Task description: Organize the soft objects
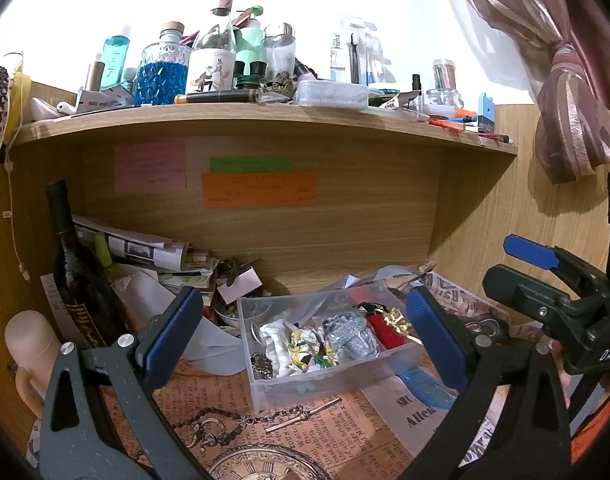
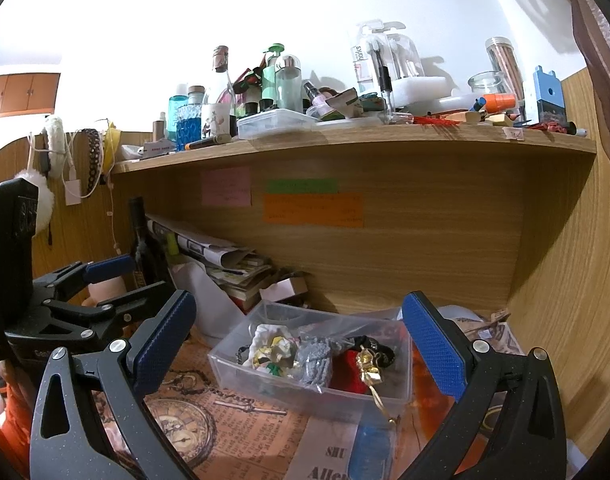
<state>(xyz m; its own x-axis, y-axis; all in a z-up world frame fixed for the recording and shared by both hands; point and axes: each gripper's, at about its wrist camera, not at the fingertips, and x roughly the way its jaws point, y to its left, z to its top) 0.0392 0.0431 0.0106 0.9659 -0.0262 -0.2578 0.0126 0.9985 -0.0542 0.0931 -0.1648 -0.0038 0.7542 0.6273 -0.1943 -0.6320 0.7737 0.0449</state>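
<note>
A clear plastic box [image 1: 305,390] stands on the newspaper-print desk mat, also in the right wrist view [image 2: 245,376]. It holds soft hair ties: a white one [image 1: 277,344], a yellow-green patterned one [image 1: 305,348], a silver-grey one [image 1: 349,336] [image 2: 315,362] and a red one with a gold bow [image 1: 385,328] [image 2: 351,368]. My left gripper [image 1: 301,336] is open and empty, its fingers either side of the box, short of it. My right gripper [image 2: 301,340] is open and empty, likewise before the box. Each gripper shows in the other's view [image 1: 553,280] [image 2: 85,292].
A dark wine bottle [image 1: 77,280], papers and books [image 1: 145,248] crowd the back left under a wooden shelf [image 1: 265,120] loaded with bottles and jars. A blue comb [image 1: 425,390] lies in front of the box. A wooden side panel [image 2: 565,280] stands on the right.
</note>
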